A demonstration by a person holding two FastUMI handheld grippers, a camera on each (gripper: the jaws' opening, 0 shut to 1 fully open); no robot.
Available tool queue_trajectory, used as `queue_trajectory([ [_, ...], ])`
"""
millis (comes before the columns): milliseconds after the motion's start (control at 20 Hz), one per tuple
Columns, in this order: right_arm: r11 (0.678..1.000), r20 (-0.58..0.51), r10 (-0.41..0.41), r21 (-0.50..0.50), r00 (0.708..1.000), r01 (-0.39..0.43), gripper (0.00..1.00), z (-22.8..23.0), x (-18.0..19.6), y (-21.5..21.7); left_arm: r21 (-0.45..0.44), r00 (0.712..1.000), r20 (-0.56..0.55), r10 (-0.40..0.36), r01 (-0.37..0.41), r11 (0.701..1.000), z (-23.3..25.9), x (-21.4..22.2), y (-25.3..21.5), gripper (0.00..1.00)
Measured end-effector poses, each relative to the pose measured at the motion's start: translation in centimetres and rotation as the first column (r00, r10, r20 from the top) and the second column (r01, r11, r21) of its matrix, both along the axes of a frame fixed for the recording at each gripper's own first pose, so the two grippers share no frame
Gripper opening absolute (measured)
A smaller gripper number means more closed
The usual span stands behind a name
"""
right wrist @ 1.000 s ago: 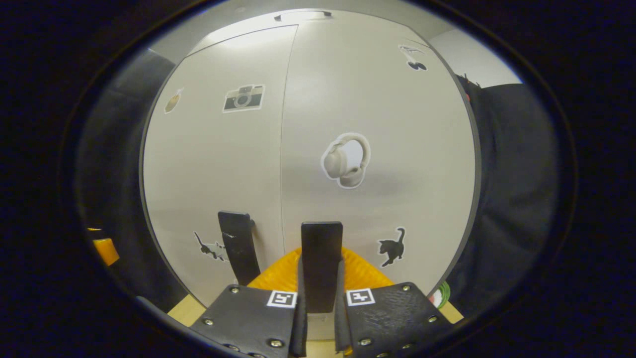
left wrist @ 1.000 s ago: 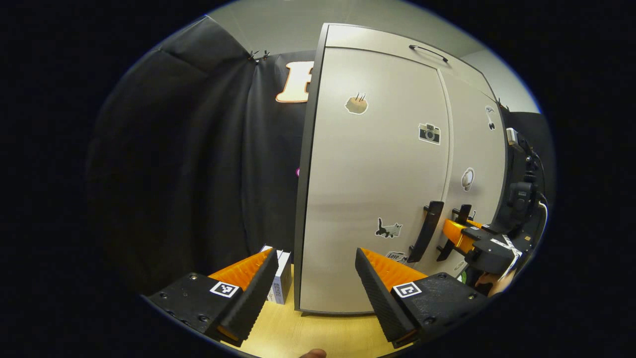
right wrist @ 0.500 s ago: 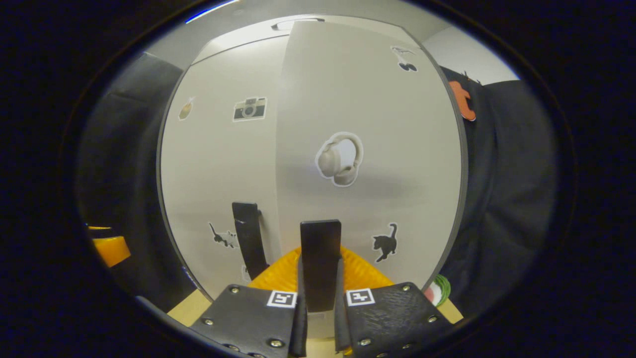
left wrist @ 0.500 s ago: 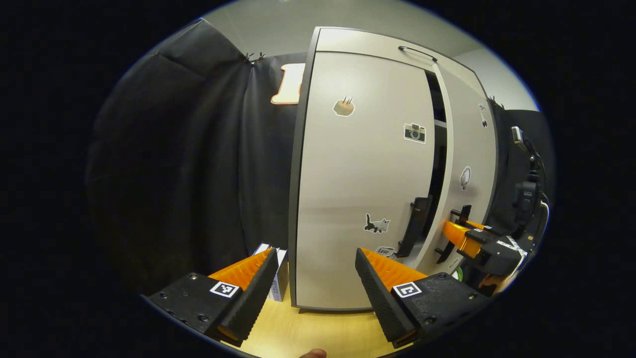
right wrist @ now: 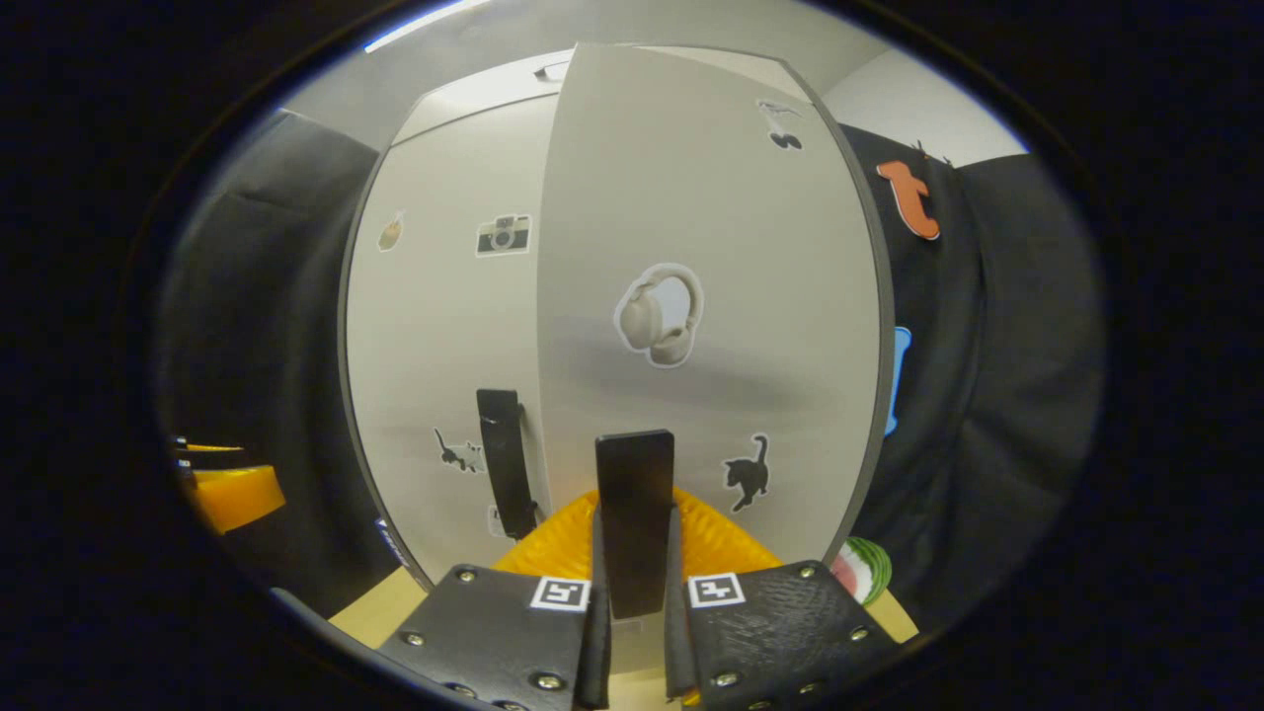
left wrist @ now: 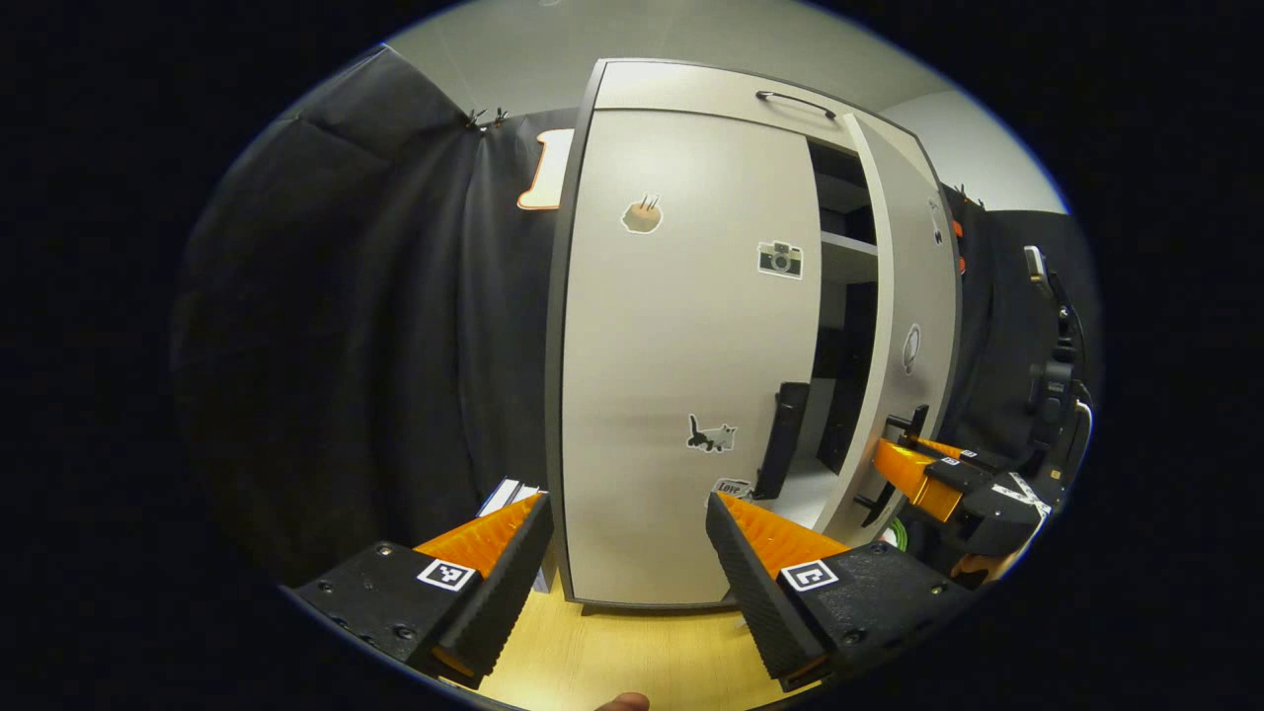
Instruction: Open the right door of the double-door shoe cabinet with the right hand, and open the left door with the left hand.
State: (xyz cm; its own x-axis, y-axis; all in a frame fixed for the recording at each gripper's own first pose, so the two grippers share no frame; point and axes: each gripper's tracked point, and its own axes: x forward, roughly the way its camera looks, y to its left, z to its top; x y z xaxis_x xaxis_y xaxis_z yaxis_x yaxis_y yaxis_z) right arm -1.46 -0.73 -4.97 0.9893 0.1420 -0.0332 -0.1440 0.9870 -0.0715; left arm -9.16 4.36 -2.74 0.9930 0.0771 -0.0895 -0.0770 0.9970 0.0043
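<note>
Grey double-door shoe cabinet [left wrist: 681, 326]: right hand-held gripper [right wrist: 635, 592] clamps the black right-door handle [right wrist: 635, 513], door ajar. Left hand-held gripper [left wrist: 622, 553] gapes wide, empty. An off-arc pull could slip the handle free.

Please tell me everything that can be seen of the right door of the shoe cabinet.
The tall, smooth light-grey right door is swung partly open, baring dark shelves behind it. It carries a headphone sticker, a black cat sticker and a small dark sticker near its top. Its upright black bar handle is clamped between the right tool fingers.
</note>
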Motion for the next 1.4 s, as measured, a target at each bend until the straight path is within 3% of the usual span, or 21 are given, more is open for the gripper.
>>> queue_trajectory([
  [1400,1.0,0.018,-0.003,0.005,1.0,0.003,0.22,-0.5,-5.5,-5.6,-0.011,0.999,-0.034,-0.041,0.04,0.999,-1.6,-1.1,-2.7,0.94],
])
